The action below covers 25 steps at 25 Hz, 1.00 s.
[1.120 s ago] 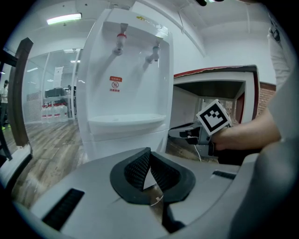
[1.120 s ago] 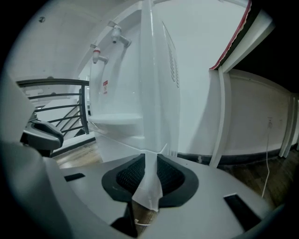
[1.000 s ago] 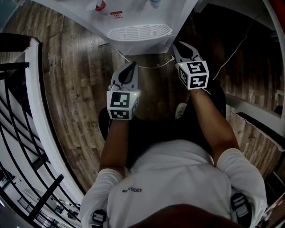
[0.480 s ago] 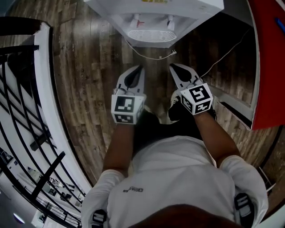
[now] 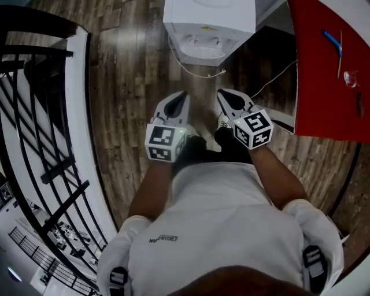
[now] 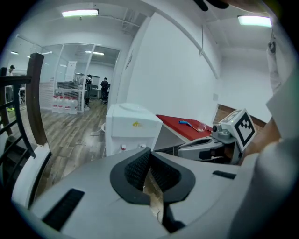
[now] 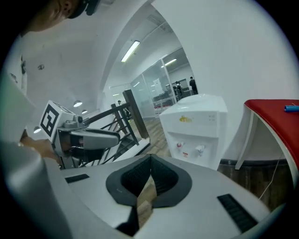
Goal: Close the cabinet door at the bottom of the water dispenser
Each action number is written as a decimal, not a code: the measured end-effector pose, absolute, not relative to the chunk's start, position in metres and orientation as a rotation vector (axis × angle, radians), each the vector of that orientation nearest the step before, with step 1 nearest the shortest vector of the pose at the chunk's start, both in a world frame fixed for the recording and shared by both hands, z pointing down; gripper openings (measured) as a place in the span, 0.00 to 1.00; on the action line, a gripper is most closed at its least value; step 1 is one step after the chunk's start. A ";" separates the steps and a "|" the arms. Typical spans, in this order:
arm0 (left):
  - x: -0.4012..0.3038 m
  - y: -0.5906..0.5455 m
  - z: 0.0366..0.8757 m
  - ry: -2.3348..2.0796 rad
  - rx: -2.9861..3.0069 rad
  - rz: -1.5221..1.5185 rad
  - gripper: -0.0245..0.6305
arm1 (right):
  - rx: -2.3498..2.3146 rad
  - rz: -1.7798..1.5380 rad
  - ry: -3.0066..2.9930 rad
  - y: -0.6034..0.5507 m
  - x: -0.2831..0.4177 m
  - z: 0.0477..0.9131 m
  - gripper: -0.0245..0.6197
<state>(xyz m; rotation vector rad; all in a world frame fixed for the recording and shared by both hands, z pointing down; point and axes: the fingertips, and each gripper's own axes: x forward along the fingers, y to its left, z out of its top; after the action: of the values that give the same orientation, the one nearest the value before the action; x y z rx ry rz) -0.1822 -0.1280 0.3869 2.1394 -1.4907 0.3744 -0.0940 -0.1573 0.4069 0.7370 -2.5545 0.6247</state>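
Left gripper [image 5: 181, 96] and right gripper [image 5: 223, 95] hang side by side in front of the person who carries them, each with its jaws pressed together and nothing between them, as I follow from my remote desk. Both point toward the white water dispenser [image 5: 208, 17], which stands ahead on the wood floor [image 5: 127, 87], well apart from either tool. From the right gripper view I see the dispenser's upper front, with its two taps [image 7: 180, 145] and a yellow mark above them. The cabinet door at the bottom sits out of my sight behind the gripper bodies, and from overhead only the dispenser's top shows, so I cannot tell whether that door is closed. A thin white cable [image 5: 202, 74] lies on the floor just before the dispenser's base. A red table [image 5: 324, 69] stands to the right of the dispenser, with a blue item [image 5: 332, 40] on it. A black railing [image 5: 34, 115] runs along the left.
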 end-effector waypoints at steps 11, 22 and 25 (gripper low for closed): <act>-0.172 -0.069 0.261 -1.439 2.227 0.247 0.03 | 0.703 0.718 -2.729 -0.084 -0.105 0.266 0.08; -0.143 -0.047 0.222 -1.453 2.307 0.206 0.03 | 0.607 0.646 -2.842 -0.069 -0.080 0.220 0.07; -0.131 -0.047 0.211 -1.509 2.306 0.209 0.03 | 0.565 0.566 -2.887 -0.070 -0.071 0.201 0.07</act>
<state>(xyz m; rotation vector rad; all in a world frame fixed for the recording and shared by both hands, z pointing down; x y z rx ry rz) -0.1314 -0.0473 0.2114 2.3064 -1.5094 0.2090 -0.0713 -0.0704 0.2012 0.5650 -2.8867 0.5656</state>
